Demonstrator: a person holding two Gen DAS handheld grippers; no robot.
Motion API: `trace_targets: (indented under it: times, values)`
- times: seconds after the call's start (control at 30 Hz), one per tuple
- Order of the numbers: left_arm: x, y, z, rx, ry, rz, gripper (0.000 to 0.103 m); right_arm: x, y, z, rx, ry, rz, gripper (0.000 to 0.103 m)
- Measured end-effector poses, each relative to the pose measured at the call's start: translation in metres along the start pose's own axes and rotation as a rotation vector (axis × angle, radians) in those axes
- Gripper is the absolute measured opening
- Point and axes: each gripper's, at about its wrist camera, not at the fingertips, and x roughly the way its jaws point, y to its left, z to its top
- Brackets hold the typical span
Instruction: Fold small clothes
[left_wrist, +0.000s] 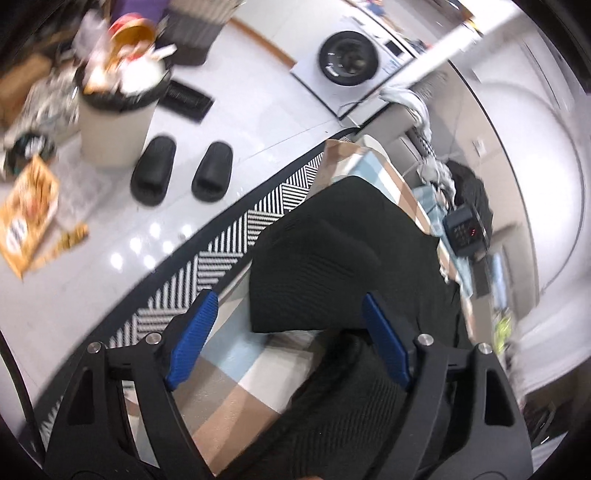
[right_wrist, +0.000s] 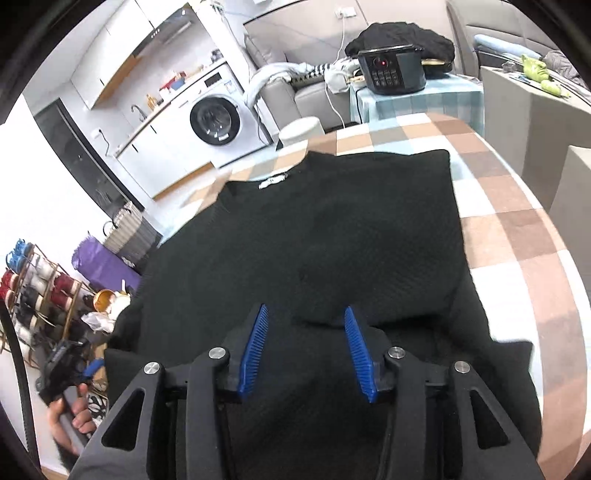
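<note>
Black knit top (right_wrist: 332, 236) spread flat on checked surface (right_wrist: 517, 229); left tool (left_wrist: 291, 332) gaping wide, right tool (right_wrist: 304, 343) half-spread, both empty.

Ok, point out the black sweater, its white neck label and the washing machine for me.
black sweater (right_wrist: 332, 236): right wrist view, middle of the folded body.
white neck label (right_wrist: 272, 181): right wrist view, centre of the tag at the collar.
washing machine (right_wrist: 215, 120): right wrist view, the round door glass.
</note>
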Motion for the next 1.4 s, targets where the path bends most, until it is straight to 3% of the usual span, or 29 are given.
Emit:
trace_targets:
  times: [0.23, 0.4, 0.5, 0.57, 0.67, 0.83, 0.93, 1.03, 1.17, 1.23, 1.3, 1.37, 1.4]
  values:
    - [0.033, 0.034, -0.006, -0.163, 0.119, -0.112, 0.073, -0.014, -0.005, -0.013, 0.041, -0.023, 0.010, 0.049]
    - [0.062, 0.041, -0.009, -0.168, 0.157, -0.095, 0.061, -0.013, -0.013, -0.021, 0.077, -0.010, 0.001, 0.049]
    - [0.069, 0.038, -0.008, -0.158, 0.135, -0.074, 0.039, -0.014, -0.019, -0.025, 0.095, -0.012, -0.011, 0.049]
    - [0.069, 0.032, -0.003, -0.160, 0.105, -0.064, 0.015, -0.016, -0.022, -0.027, 0.106, -0.012, -0.017, 0.049]
    - [0.066, 0.021, 0.011, -0.148, 0.050, -0.046, 0.005, -0.018, -0.026, -0.029, 0.117, -0.018, -0.022, 0.049]
    - [0.047, -0.021, 0.035, -0.038, -0.032, -0.026, 0.003, -0.026, -0.034, -0.035, 0.149, -0.032, -0.013, 0.049]
    - [0.038, -0.074, 0.050, 0.081, -0.074, -0.043, 0.003, -0.033, -0.039, -0.040, 0.171, -0.050, -0.012, 0.050]
    - [0.034, -0.145, 0.050, 0.217, -0.095, -0.111, 0.003, -0.039, -0.044, -0.044, 0.188, -0.053, -0.015, 0.052]
    - [0.048, -0.245, 0.011, 0.417, -0.023, -0.235, 0.003, -0.051, -0.050, -0.049, 0.198, -0.070, -0.029, 0.052]
    - [0.073, -0.284, -0.026, 0.517, 0.124, -0.307, 0.005, -0.054, -0.052, -0.051, 0.197, -0.070, -0.038, 0.052]
    - [0.089, -0.302, -0.051, 0.574, 0.235, -0.325, 0.017, -0.056, -0.054, -0.052, 0.195, -0.063, -0.050, 0.053]
    - [0.095, -0.309, -0.070, 0.614, 0.308, -0.354, 0.049, -0.059, -0.057, -0.054, 0.199, -0.064, -0.059, 0.053]
    - [0.093, -0.307, -0.074, 0.621, 0.298, -0.347, 0.055, -0.061, -0.058, -0.055, 0.200, -0.066, -0.060, 0.053]
